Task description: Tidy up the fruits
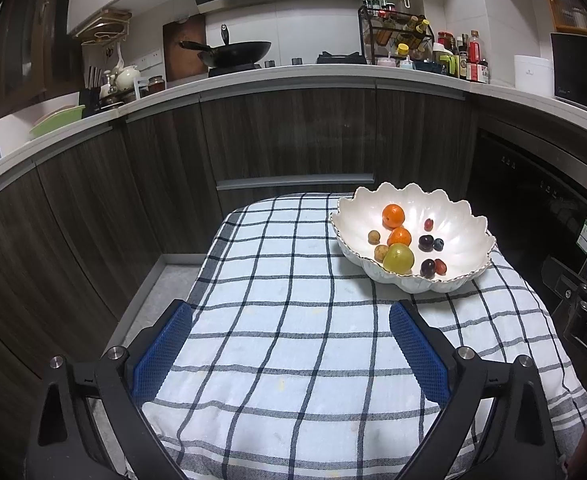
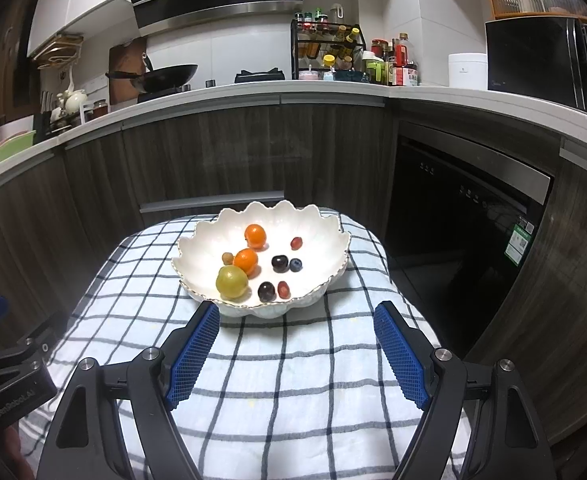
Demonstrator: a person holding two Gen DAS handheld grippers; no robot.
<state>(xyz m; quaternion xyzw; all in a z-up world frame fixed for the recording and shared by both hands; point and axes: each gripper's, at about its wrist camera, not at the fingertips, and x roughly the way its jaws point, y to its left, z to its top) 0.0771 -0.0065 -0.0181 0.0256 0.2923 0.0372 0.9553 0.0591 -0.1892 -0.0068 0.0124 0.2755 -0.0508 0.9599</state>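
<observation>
Fruits (image 2: 253,266) all inside the scalloped white bowl (image 2: 325,236), set toward the far right corner of the checked cloth (image 1: 285,320). Left gripper (image 1: 291,316) and right gripper (image 2: 296,322) both spread wide apart, holding nothing, above bare cloth at its near edge.
</observation>
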